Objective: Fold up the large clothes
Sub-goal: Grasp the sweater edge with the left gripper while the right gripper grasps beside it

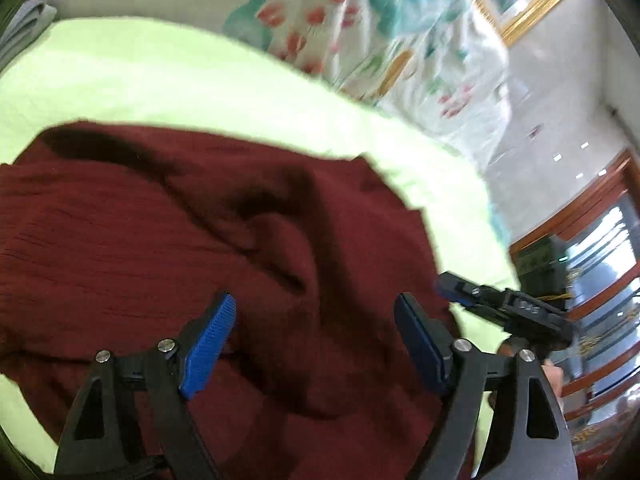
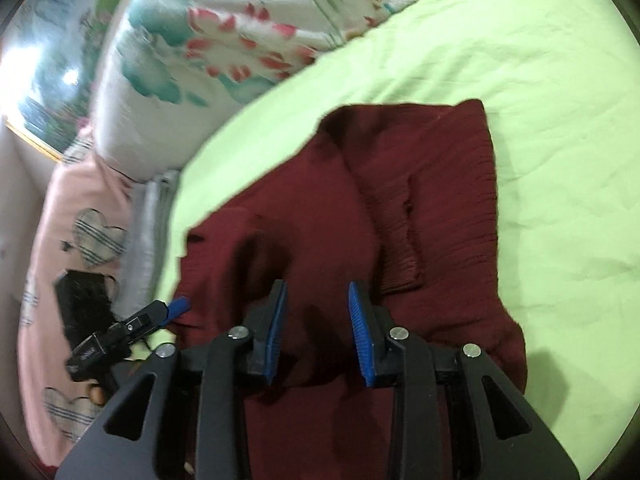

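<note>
A dark red knitted garment lies rumpled on a light green bed sheet. My left gripper hovers just above it, open and empty, its blue pads wide apart. The right gripper shows at the right of this view, at the garment's edge. In the right wrist view the garment lies partly folded, a ribbed cuff on top of it. My right gripper is open and empty above the cloth. The left gripper shows at the lower left edge of the garment.
A floral quilt is piled at the far side of the bed. A pink pillow with heart prints and a black object lie left of the sheet. A wooden-framed glass door stands at the right.
</note>
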